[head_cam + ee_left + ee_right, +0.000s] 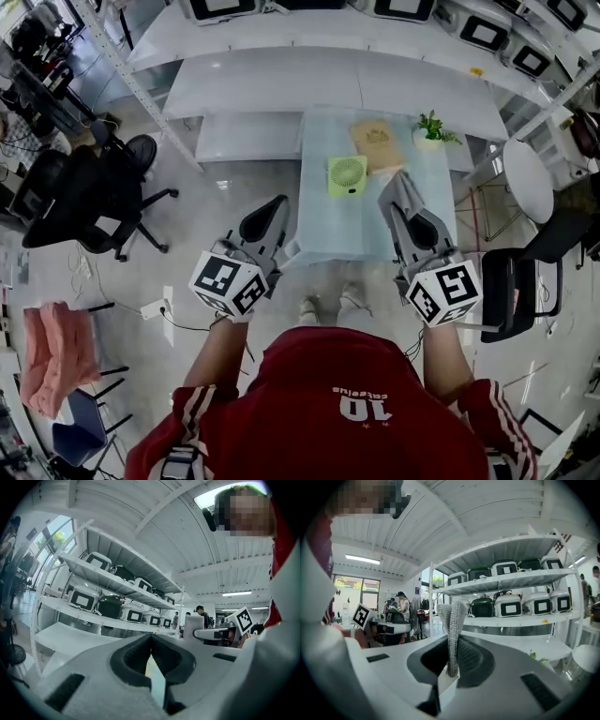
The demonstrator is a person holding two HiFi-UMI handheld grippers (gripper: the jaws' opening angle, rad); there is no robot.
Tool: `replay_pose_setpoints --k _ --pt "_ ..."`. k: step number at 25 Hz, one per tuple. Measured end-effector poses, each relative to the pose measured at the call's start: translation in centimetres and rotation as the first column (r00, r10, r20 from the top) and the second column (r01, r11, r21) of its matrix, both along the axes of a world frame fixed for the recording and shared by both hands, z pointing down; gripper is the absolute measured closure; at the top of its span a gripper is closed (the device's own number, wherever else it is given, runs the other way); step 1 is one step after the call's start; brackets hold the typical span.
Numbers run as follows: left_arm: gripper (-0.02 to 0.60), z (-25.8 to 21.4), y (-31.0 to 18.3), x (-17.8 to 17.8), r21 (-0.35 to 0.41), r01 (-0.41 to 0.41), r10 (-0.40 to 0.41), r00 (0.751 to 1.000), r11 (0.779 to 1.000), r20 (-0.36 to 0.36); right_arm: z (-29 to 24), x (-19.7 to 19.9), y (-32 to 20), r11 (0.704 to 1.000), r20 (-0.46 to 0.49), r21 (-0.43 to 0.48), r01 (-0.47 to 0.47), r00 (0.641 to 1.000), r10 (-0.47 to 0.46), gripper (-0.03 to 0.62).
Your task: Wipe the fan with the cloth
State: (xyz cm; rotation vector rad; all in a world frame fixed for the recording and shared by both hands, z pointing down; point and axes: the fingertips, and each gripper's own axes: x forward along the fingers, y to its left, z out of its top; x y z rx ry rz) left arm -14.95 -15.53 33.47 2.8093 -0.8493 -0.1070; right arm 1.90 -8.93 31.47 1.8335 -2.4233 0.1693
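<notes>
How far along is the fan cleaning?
Done: the cloth is already picked up, clamped in the right gripper. In hand: both grippers are held near the table's front edge; the left gripper is shut and empty. Left: the fan sits on the table, apart from the cloth, so the wiping itself seems yet to come.

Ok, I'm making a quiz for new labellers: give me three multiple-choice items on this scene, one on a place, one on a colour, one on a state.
1. Where is the fan? A the floor; B the table; C a shelf.
2. What colour is the fan? A green; B red; C black.
3. What does the right hand-held gripper hold? A nothing; B the fan; C the cloth.
Answers: 1 B, it sits on the table top; 2 A, its casing is light green; 3 C, grey cloth stands clamped between its jaws.
</notes>
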Motion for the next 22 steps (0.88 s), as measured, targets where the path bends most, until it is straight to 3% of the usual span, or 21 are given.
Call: replay_pose_setpoints --k 9,22 --pt "0.577 1.8 -1.9 4.5 -0.027 0.038 -0.037 0.999 0.999 0.024 3.0 2.1 -3.9 0.990 0.018 -0.074 0.122 0.992 -0.121 0.569" --pt "0.577 1.0 -4.8 5.6 -0.009 0.186 -0.186 0.982 0.982 0.015 5.3 2.3 -10.3 0.941 0.029 -0.092 0.325 0.946 -0.323 0.569"
